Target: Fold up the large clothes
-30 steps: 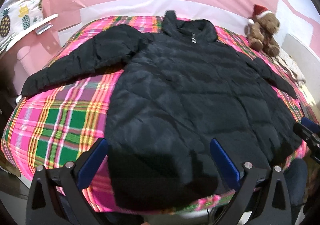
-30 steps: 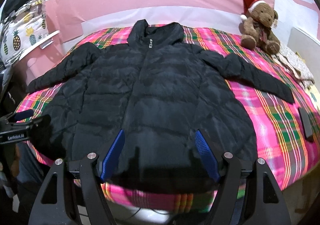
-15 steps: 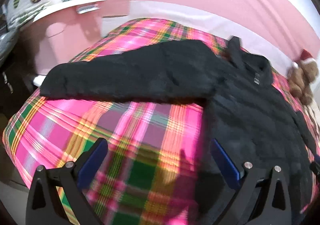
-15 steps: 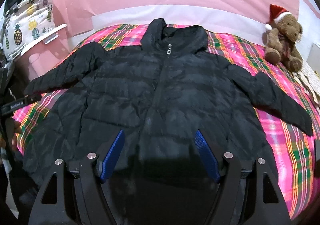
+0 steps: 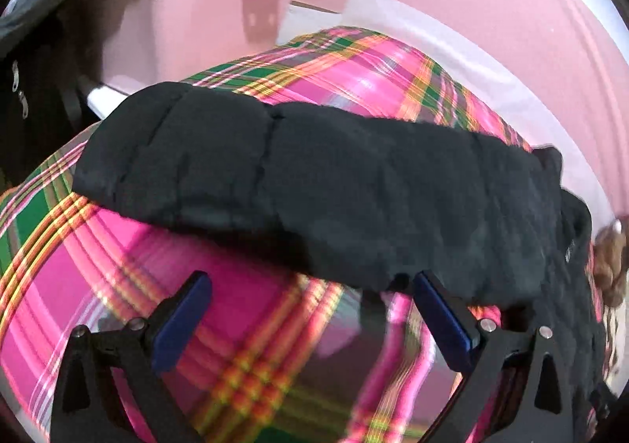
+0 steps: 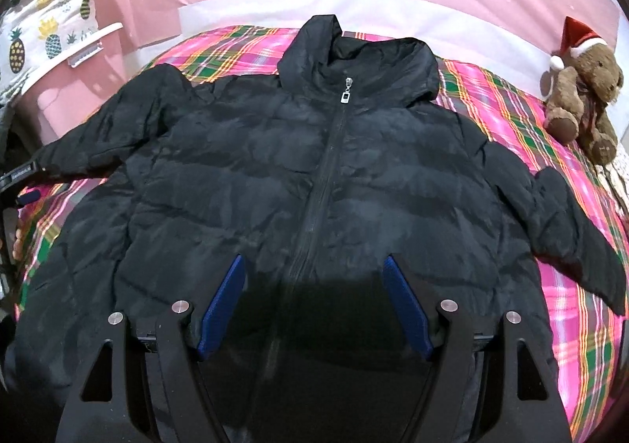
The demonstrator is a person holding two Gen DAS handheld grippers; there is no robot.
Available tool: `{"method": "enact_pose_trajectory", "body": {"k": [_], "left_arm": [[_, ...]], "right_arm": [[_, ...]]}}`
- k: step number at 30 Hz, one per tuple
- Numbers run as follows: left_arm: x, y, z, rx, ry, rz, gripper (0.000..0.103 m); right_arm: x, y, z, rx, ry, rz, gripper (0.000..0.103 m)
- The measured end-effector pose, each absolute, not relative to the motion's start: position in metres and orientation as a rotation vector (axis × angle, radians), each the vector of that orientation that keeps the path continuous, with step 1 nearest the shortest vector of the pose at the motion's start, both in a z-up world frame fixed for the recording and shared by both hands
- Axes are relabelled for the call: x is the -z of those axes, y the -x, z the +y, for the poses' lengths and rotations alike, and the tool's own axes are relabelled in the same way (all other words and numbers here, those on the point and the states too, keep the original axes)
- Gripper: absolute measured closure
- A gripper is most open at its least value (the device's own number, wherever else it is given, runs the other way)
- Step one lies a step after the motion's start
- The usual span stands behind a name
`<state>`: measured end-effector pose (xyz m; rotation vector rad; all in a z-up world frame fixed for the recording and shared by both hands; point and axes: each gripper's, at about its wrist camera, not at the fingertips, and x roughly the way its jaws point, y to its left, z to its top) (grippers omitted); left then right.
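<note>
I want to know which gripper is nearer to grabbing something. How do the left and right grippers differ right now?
The left gripper is low beside the jacket's sleeve, over the plaid bedspread; the right gripper hovers over the middle of the black puffer jacket, by its zipper. The left wrist view is blurred, the right wrist view sharp. Both are open and hold nothing.

left view close on sleeve (image 5: 314, 187), right view overhead
</note>
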<state>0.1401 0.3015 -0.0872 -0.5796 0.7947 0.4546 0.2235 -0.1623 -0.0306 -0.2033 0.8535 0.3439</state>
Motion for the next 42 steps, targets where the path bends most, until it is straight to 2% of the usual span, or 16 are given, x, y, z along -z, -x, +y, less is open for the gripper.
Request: {"method": "enact_pose_trajectory", "body": {"k": [3, 6, 8, 9, 11, 14, 17, 24, 32, 37, 42], "left_arm": [[0.090, -0.147, 0.311, -0.462, 0.596, 0.764, 0.001], [0.091, -0.155, 0.317, -0.493, 0.571, 0.751, 0.013], [0.092, -0.160, 0.321, -0.502, 0.555, 0.741, 0.029], [0.092, -0.163, 0.322, -0.501, 0.551, 0.739, 0.034], [0.089, -0.167, 0.324, -0.495, 0.540, 0.735, 0.053], [0.080, -0.169, 0.321, -0.473, 0.524, 0.736, 0.074], [0.059, -0.170, 0.313, -0.454, 0.492, 0.720, 0.083], [-0.025, -0.176, 0.269, -0.330, 0.408, 0.607, 0.087], [-0.107, -0.214, 0.168, -0.081, 0.304, 0.549, 0.087], [-0.114, -0.259, 0.090, 0.091, 0.250, 0.581, 0.087], [-0.080, -0.304, 0.009, 0.257, 0.237, 0.674, 0.087]], "right_arm": [[0.036, -0.236, -0.161, -0.340, 0.221, 0.859, 0.031], [0.042, -0.247, -0.161, -0.329, 0.231, 0.869, 0.031], [0.046, -0.252, -0.163, -0.322, 0.231, 0.878, 0.031], [0.047, -0.254, -0.165, -0.318, 0.229, 0.883, 0.031], [0.050, -0.255, -0.168, -0.312, 0.226, 0.889, 0.031], [0.052, -0.255, -0.173, -0.309, 0.219, 0.893, 0.031], [0.049, -0.251, -0.180, -0.306, 0.208, 0.888, 0.031], [0.039, -0.236, -0.200, -0.299, 0.179, 0.860, 0.031], [0.022, -0.220, -0.238, -0.271, 0.119, 0.815, 0.031], [0.022, -0.213, -0.269, -0.229, 0.083, 0.811, 0.031], [0.029, -0.211, -0.300, -0.179, 0.047, 0.821, 0.031]]}}
